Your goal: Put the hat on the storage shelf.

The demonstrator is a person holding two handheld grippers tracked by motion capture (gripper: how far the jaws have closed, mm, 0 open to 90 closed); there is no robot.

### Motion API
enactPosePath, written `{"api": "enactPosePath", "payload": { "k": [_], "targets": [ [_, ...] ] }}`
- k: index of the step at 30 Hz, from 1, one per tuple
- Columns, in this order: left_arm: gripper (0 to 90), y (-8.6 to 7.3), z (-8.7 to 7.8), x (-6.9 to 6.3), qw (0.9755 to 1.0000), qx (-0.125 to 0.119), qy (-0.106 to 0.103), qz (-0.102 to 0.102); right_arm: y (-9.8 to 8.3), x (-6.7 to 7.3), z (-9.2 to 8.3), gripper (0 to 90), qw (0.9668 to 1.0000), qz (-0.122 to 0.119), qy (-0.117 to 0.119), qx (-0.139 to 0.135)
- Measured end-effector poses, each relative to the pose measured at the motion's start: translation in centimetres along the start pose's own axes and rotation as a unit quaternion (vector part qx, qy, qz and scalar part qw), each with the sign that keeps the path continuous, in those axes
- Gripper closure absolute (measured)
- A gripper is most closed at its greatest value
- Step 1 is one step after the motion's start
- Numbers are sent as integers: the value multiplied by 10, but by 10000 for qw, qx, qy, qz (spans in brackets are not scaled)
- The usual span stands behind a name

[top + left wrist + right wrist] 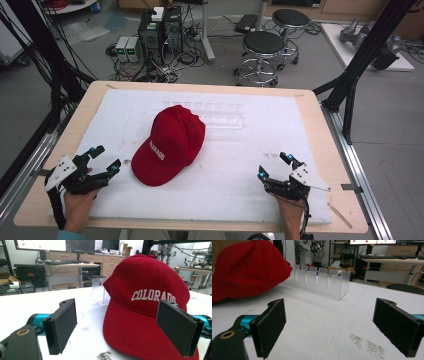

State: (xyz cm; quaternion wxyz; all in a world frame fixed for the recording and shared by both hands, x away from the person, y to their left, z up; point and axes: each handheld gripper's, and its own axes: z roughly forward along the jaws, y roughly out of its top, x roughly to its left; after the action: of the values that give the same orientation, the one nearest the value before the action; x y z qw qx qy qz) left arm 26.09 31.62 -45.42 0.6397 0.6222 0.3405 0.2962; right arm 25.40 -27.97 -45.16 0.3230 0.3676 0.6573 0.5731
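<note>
While both grippers rest low near the front edge of the desk (320,130), a red cap (170,145) lies between them, closer to the left side and roughly midway between the front and back edges. It sits on the white sheet (230,170) that covers most of the wooden top, with its brim pointing toward the front-left corner and its crown toward the back. White letters reading "COLORADO" run across the front of the crown, plain in the left gripper view.

The left gripper (102,160) is near the front-left corner, held by a hand (77,207) that comes in over the front edge. Its jaws stand wide apart with nothing between the pads; in its own view the cap (145,305) fills the space just ahead, the brim reaching close to the right-hand jaw, though I cannot tell whether it touches.

The right gripper (275,165) is near the front-right corner, well apart from the cap, and its jaws are likewise released, gripping nothing; bare white sheet shows between them. In its view the cap (249,272) sits off to the left.

Just behind the cap, toward the back edge, stands a clear acrylic rack (225,117) with a row of upright slots; the crown rests just beside its left end.
</note>
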Motion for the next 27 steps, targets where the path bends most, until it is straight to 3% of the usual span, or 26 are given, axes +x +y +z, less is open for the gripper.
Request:
{"api": "enactPosePath", "payload": {
  "k": [21,23,27],
  "targets": [
    [172,0,0,1,10000,-12,-65,-63,-1,0,-2,103,9999,24,-82,-139],
    [163,1,2,5,9996,89,-176,-208,-1,0,-2,103,9999,40,-78,-134],
    [138,4,3,8,9994,210,-158,-236,-1,0,-2,103,9999,-15,-87,-126]
  ]
}}
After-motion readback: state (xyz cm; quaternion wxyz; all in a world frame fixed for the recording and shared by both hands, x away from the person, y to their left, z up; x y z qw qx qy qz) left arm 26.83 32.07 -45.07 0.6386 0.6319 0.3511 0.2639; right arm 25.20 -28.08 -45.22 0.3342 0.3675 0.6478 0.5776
